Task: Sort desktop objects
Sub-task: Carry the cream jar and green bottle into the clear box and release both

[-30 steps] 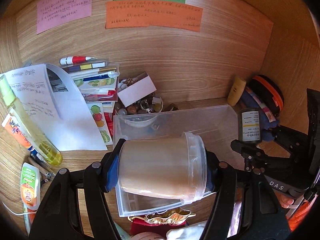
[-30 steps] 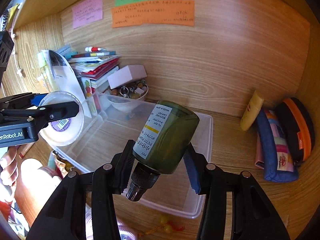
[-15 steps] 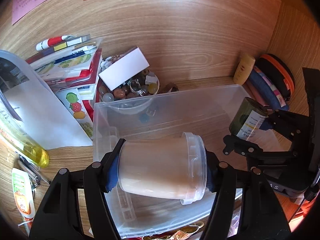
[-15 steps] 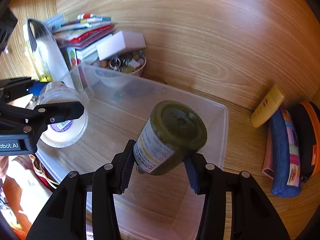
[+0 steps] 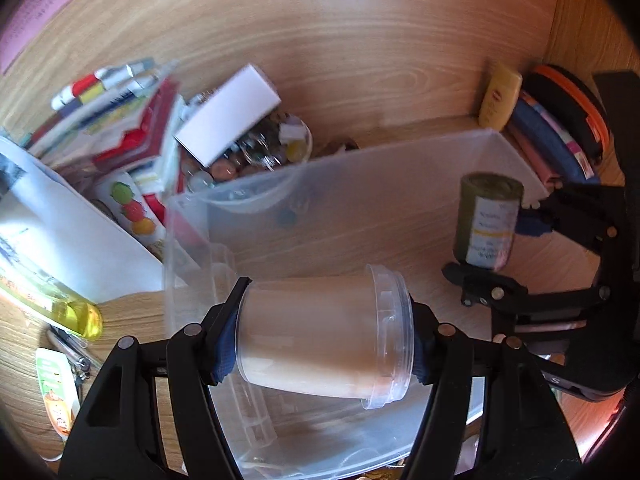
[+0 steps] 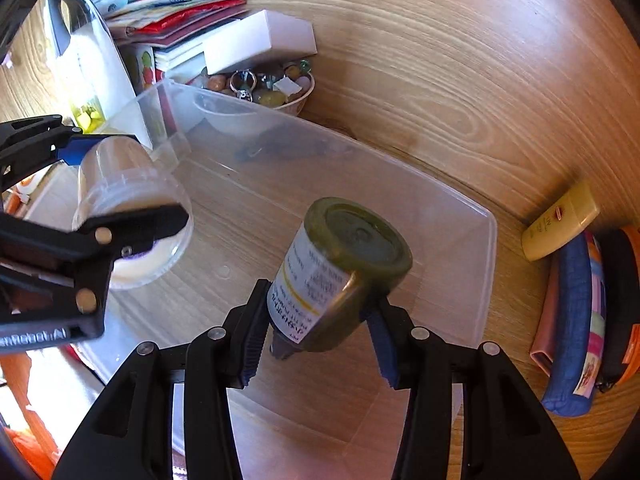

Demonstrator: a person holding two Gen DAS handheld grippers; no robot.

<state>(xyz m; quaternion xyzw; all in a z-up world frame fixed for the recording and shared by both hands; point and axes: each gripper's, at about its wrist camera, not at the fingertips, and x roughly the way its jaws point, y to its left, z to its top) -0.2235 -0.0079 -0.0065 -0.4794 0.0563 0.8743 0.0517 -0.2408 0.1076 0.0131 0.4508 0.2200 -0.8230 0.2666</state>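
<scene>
**Wooden desk, cluttered around bin**

Wood-grain desk (image 6: 500, 208) carries clear plastic bin (image 6: 490, 240). Behind the bin's far-left corner: bowl of trinkets (image 6: 298, 102), stack of booklets (image 6: 176, 24). Right of bin: yellow tube (image 6: 560, 222), blue pouch (image 6: 576, 320). Left of bin: yellow bottle (image 5: 76, 312).

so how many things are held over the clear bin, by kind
cream tub: 1, in the left gripper
green bottle: 1, in the right gripper
total: 2, both above the bin
</scene>
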